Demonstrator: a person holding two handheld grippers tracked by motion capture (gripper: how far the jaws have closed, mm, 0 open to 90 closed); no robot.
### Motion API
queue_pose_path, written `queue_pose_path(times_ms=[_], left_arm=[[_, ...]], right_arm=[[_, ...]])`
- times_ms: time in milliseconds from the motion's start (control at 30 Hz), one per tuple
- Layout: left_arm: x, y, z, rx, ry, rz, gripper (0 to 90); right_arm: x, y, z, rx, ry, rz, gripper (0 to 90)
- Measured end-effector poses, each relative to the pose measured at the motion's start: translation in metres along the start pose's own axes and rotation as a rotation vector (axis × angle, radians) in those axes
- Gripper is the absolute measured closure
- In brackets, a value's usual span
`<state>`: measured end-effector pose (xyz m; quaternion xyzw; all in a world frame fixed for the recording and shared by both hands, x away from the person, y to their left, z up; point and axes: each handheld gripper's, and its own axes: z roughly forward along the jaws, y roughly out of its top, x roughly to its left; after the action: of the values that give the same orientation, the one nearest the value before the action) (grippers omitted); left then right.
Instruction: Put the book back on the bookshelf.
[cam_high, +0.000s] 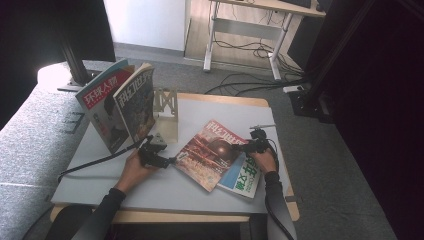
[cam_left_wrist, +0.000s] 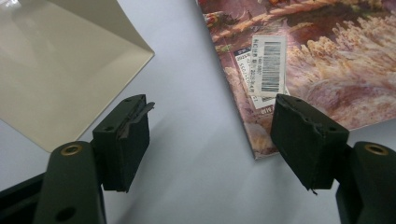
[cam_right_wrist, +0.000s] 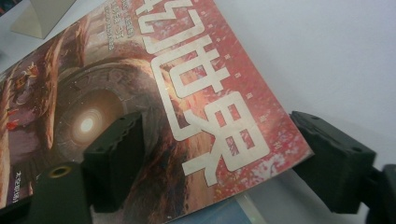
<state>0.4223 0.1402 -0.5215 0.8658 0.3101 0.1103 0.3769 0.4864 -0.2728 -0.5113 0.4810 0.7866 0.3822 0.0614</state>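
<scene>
A red magazine (cam_high: 212, 155) lies flat on the grey mat, partly on top of a blue and white magazine (cam_high: 247, 180). My left gripper (cam_high: 170, 161) is at its left corner. In the left gripper view the left gripper (cam_left_wrist: 212, 116) is open, and its right jaw sits over the barcode corner of the red magazine (cam_left_wrist: 327, 70). My right gripper (cam_high: 239, 146) is at the magazine's far right corner. In the right gripper view the right gripper (cam_right_wrist: 219, 135) has one jaw over the cover of the red magazine (cam_right_wrist: 187, 116) and the other past its edge, with no pad pressing on it.
A cream bookend (cam_high: 166, 112) stands at the back of the mat, and two magazines (cam_high: 120, 105) lean upright on its left. The grey mat (cam_high: 125, 185) covers a wooden table. Cables trail from both grippers toward the front edge.
</scene>
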Motion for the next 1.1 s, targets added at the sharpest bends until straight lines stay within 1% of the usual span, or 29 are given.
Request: queue_pose_path(times_ms=[67, 100, 167, 200, 300, 400, 433, 500, 533, 600, 667, 800, 867, 1000, 1033, 1100], left_arm=[[0.0, -0.001, 0.0, -0.004, -0.001, -0.004, 28.0], [0.0, -0.001, 0.0, -0.004, 0.0, -0.001, 28.0], [0.0, 0.0, 0.0, -0.003, -0.001, -0.002, 28.0], [0.0, 0.0, 0.0, -0.003, -0.002, -0.002, 28.0], [0.001, 0.0, 0.0, -0.004, -0.003, 0.0, 28.0], [0.0, 0.0, 0.0, -0.004, 0.0, 0.006, 28.0], [0.0, -0.001, 0.0, -0.007, 0.001, 0.008, 27.9], [0.0, -0.001, -0.001, -0.009, 0.004, 0.013, 27.9], [0.0, 0.0, -0.001, -0.009, 0.007, 0.012, 27.5], [0.0, 0.0, -0.001, -0.009, 0.011, 0.013, 26.5], [0.0, 0.0, -0.002, -0.007, 0.018, 0.011, 24.8], [-0.002, 0.0, -0.002, -0.019, 0.004, 0.012, 22.4], [-0.004, 0.0, -0.002, -0.026, -0.001, 0.019, 22.0], [-0.006, 0.0, -0.005, -0.033, -0.011, 0.027, 20.9], [-0.007, 0.0, -0.005, -0.042, -0.021, 0.017, 20.8], [-0.007, 0.002, -0.008, -0.045, -0.041, 0.003, 20.6]], right_arm=[[0.001, 0.002, -0.002, 0.0, -0.007, 0.004, 24.3], [0.001, 0.003, -0.004, 0.0, -0.004, 0.002, 25.6], [0.002, 0.005, -0.007, -0.005, -0.011, 0.008, 31.8], [0.002, 0.006, -0.008, -0.003, -0.026, 0.005, 36.2], [0.003, 0.008, -0.011, -0.012, -0.052, -0.005, 48.5], [0.004, 0.008, -0.016, -0.023, -0.1, -0.023, 66.6], [0.004, 0.008, -0.019, -0.036, -0.099, -0.022, 70.9], [0.006, 0.008, -0.023, -0.073, -0.088, -0.017, 76.0], [0.008, 0.008, -0.025, -0.083, -0.092, -0.025, 77.3], [0.014, 0.009, -0.027, -0.094, -0.105, -0.056, 78.9], [0.019, 0.011, -0.032, -0.109, -0.103, -0.076, 80.1], [0.029, 0.015, -0.04, -0.126, -0.112, -0.125, 81.0], [0.034, 0.016, -0.044, -0.145, -0.112, -0.145, 81.2], [0.042, 0.017, -0.056, -0.191, -0.102, -0.178, 81.3], [0.044, 0.017, -0.06, -0.205, -0.096, -0.187, 81.3], [0.048, 0.019, -0.067, -0.229, -0.074, -0.196, 81.3]])
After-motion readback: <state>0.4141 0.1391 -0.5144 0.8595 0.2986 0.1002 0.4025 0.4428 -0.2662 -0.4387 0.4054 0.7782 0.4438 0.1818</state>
